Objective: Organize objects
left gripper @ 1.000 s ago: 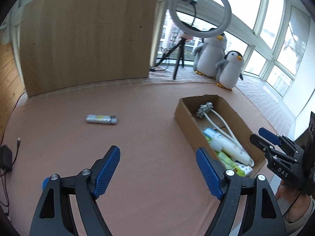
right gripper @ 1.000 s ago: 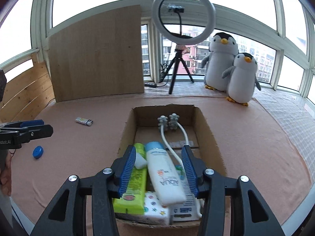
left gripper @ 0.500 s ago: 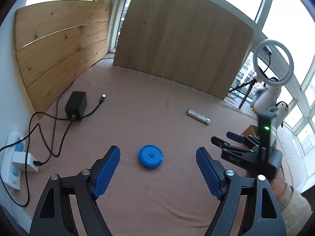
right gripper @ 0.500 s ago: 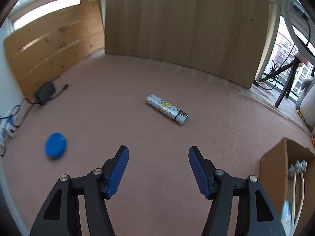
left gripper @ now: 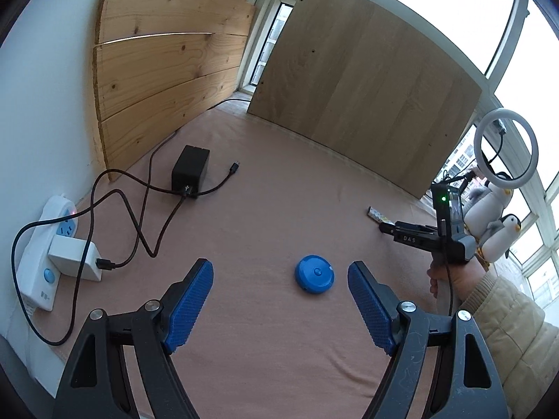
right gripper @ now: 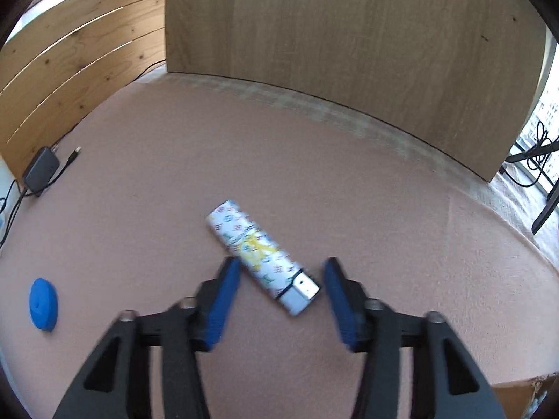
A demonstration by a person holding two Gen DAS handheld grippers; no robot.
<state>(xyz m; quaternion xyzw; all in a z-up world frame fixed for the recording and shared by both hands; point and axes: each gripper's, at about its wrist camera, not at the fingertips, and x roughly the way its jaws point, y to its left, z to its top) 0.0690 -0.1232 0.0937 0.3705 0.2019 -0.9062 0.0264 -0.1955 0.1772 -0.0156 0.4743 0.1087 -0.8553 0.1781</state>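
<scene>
Right claw (right gripper: pixel 281 276) apart, straddling patterned lighter (right gripper: pixel 260 255); left claw (left gripper: pixel 281 289) apart; pink cloth (right gripper: pixel 314 174), wood panels (right gripper: pixel 349 35).

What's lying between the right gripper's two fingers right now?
The patterned lighter, lying slantwise on the pink cloth inside the open right gripper, seen in the right wrist view.

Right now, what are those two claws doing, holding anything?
Left claw: open, empty, blue disc just ahead.
Right claw: open, straddling the patterned lighter, not gripping.
</scene>
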